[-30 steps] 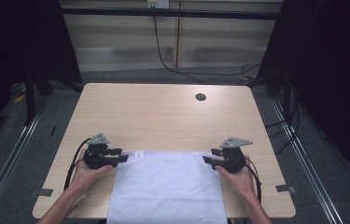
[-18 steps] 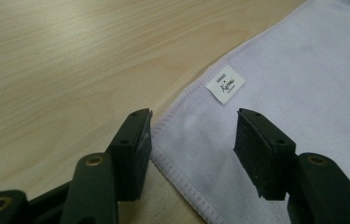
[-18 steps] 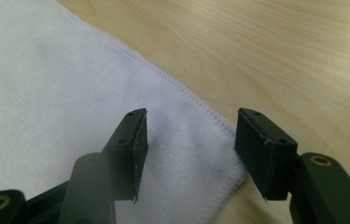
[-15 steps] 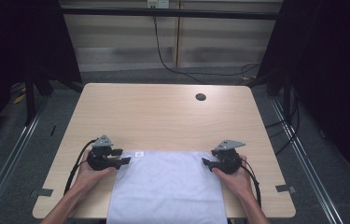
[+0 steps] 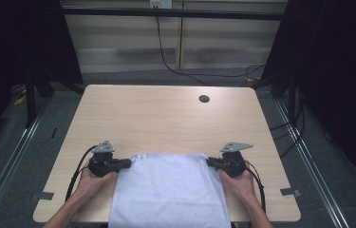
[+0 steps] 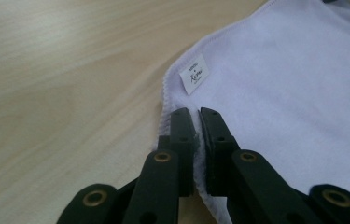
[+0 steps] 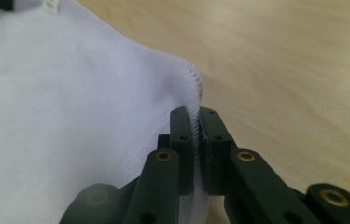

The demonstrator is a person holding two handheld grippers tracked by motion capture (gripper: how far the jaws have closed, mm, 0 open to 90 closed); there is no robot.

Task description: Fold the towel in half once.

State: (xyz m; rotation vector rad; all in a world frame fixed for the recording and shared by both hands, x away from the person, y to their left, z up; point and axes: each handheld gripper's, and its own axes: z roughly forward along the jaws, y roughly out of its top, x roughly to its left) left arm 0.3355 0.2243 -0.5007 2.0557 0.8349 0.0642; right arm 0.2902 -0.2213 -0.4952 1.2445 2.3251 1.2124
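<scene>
Now your white cloth (image 5: 168, 190) lies at the table's (image 5: 166, 118) near edge, hanging over it. Your left gripper (image 5: 118, 165) and right gripper (image 5: 213, 162) have just closed, pinching its 2 far corners.

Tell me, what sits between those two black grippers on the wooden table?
The white cloth spans the stretch from the left gripper to the right gripper, each shut on a far corner, in the high view.

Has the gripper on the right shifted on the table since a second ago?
Yes. The right gripper slid slightly toward the table's near edge, farther from the round hole.
</scene>
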